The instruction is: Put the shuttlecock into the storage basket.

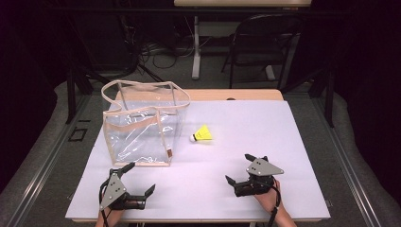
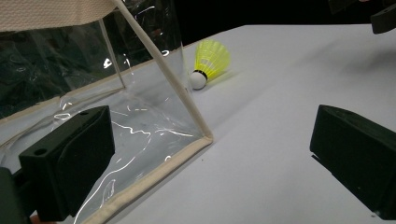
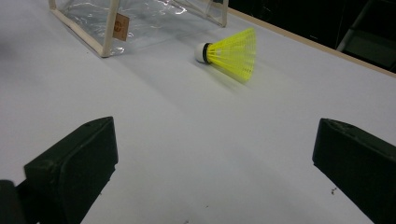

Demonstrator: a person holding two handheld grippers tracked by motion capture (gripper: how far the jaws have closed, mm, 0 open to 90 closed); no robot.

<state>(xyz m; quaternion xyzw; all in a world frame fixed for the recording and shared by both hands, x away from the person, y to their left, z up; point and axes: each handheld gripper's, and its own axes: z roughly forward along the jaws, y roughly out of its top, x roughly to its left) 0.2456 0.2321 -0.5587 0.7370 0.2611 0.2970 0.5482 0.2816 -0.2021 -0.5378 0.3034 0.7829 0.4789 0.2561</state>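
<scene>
A yellow shuttlecock [image 1: 203,134] with a white cork lies on its side on the white table top [image 1: 246,123], just right of a clear plastic bag [image 1: 142,124] with beige trim and handles. The bag stands upright with its mouth open. My left gripper [image 1: 138,178] rests near the table's front left, open, just in front of the bag's front corner [image 2: 205,138]; the shuttlecock [image 2: 210,63] lies beyond it. My right gripper [image 1: 240,168] rests at the front right, open and holding nothing, pointing toward the shuttlecock [image 3: 231,50] and the bag's corner [image 3: 112,32].
A black folding chair [image 1: 265,45] and a white table leg [image 1: 196,47] stand on the floor behind the table, among cables. The table's wooden far edge [image 1: 236,94] shows past the white sheet. Dark floor surrounds the table.
</scene>
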